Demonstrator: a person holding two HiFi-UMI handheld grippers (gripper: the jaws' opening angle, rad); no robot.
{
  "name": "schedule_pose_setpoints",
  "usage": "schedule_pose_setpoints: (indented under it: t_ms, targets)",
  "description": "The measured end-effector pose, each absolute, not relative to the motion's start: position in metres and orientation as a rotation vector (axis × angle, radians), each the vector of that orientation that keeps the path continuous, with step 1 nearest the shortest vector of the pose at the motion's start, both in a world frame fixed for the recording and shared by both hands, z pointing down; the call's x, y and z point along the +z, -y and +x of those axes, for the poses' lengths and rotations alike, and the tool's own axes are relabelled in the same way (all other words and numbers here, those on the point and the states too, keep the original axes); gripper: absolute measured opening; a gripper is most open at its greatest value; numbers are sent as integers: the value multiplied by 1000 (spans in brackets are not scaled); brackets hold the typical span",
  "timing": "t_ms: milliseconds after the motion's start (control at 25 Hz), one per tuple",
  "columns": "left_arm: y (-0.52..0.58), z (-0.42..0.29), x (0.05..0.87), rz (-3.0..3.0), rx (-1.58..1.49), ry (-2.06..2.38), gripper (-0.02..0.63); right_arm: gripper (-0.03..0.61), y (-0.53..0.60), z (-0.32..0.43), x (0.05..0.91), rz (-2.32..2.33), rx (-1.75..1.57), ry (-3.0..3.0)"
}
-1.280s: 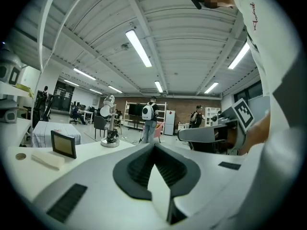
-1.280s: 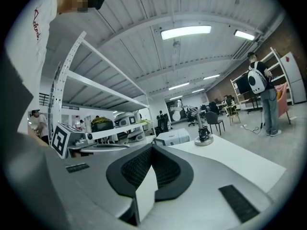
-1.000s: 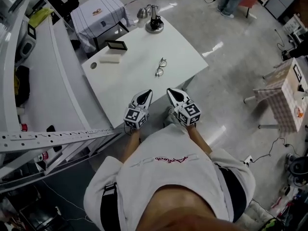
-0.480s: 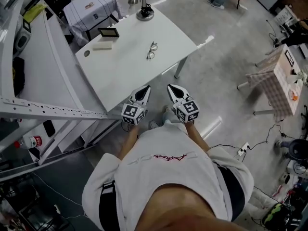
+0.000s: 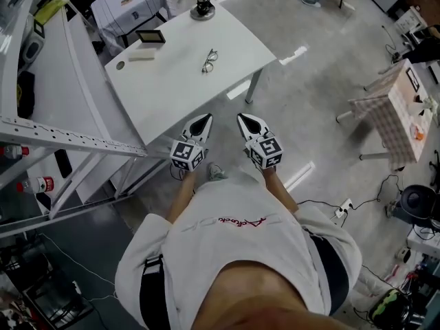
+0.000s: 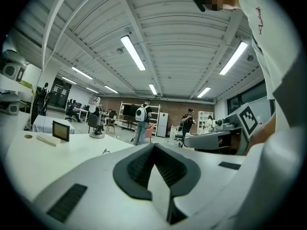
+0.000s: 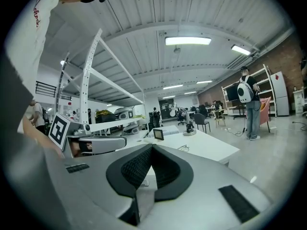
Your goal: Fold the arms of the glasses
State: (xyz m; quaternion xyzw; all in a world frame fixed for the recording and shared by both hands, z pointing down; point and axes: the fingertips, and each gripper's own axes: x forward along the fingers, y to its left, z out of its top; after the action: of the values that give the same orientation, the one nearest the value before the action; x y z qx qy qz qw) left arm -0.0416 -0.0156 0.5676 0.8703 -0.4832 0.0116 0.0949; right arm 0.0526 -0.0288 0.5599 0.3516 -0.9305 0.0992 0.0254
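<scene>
The glasses (image 5: 210, 60) are lying on the white table (image 5: 172, 95), toward its far side, and are touched by nothing. They are seen too small for it to be told whether the arms are folded in or spread out. Beyond them on the same table a small dark frame (image 5: 150, 37), a pale block (image 5: 141, 56) and a black stand (image 5: 203, 8) are placed.

Compared with one second ago, the table and the glasses are now seen higher and smaller in the head view. The two grippers, which were then at the near edge of the table, are now held over the grey floor (image 5: 309, 102), just off that edge. A retreat from the table has therefore been made.

The left hand-held gripper (image 5: 200, 124) and the right hand-held gripper (image 5: 246, 120) are kept side by side and are pointed toward the table. In each gripper view the jaws are pressed together at the tip, and nothing is held between them.

The glasses are now well apart from both grippers, so the arms cannot be worked on from here. It is judged that either the folding is finished, or a new approach with opened jaws will be needed.
</scene>
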Motion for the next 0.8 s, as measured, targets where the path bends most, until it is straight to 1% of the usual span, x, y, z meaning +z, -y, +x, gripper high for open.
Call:
schedule_pose_setpoints:
  t_ms: [360,800]
  targets:
    - [-32,2,579,2554,46,1413,26,21,-16,87,572,1067,320,2862]
    - [-92,32,579,2552,51,1440,26,21,-81,112,575,1017,304,2865]
